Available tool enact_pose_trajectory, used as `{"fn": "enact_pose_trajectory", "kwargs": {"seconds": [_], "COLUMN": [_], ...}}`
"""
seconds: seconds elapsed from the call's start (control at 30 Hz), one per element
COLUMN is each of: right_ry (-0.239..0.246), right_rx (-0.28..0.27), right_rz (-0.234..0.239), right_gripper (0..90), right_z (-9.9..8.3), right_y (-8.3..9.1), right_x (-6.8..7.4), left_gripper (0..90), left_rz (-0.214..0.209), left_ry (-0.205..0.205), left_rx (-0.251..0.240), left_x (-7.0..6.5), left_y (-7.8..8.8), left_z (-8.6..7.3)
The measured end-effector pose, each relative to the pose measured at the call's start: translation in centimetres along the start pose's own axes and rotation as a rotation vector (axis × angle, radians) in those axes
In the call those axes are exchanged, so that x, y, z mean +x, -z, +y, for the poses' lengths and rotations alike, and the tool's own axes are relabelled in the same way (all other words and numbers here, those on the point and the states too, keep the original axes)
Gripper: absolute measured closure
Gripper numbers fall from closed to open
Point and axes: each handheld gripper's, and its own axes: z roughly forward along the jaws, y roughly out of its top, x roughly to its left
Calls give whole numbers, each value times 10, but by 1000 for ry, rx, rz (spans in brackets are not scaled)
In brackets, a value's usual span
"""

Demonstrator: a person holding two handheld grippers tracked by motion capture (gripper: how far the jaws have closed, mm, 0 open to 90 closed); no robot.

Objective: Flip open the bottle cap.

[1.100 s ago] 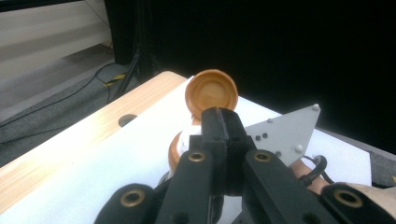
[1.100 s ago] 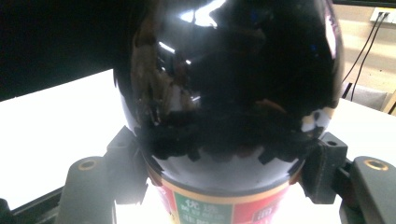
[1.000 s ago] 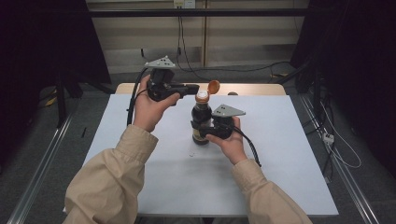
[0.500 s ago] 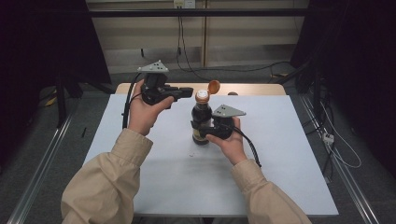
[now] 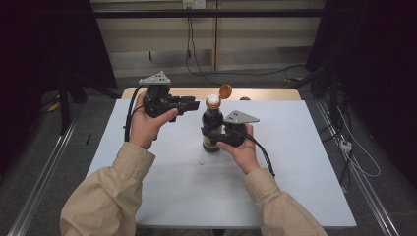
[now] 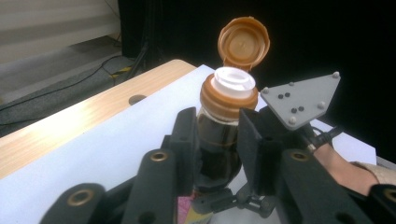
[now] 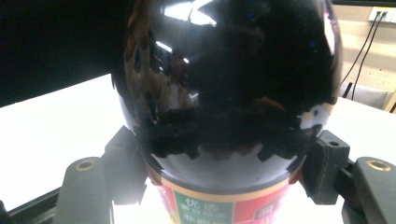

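Sauce bottle pinned upright, flip cap open

Right gripper (image 5: pixel 219 139) fingers clenched on the dark sauce bottle (image 5: pixel 212 129) low on its body; it stands vertical mid-worktop (image 5: pixel 295 147). Left gripper (image 5: pixel 189 104) is raised just left of the neck, fingers parted and empty, aimed at the hinged orange cap (image 6: pixel 243 43) behind the white spout (image 6: pixel 233 79).

Open white table (image 5: pixel 305 162) all round; sole obstacle the upright bottle (image 5: pixel 212 129) with raised cap (image 5: pixel 225 91).
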Motion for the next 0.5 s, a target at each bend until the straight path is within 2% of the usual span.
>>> {"fn": "enact_pose_trajectory", "kwargs": {"seconds": [0.4,0.47,0.5], "right_ry": [-30,-68,-70], "right_rx": [-3,6,-7], "right_rz": [-4,6,2], "right_gripper": [282,275,278], "right_z": [-2,-3,-5], "right_y": [0,-1,-1], "right_x": [0,-1,-1], "left_gripper": [573,547,526], "left_rz": [5,-3,-3], "left_ry": [-3,10,17], "left_rx": [-14,-24,-31], "left_x": [2,3,4], "left_y": [2,1,1], "left_z": [-12,-15,-19]}}
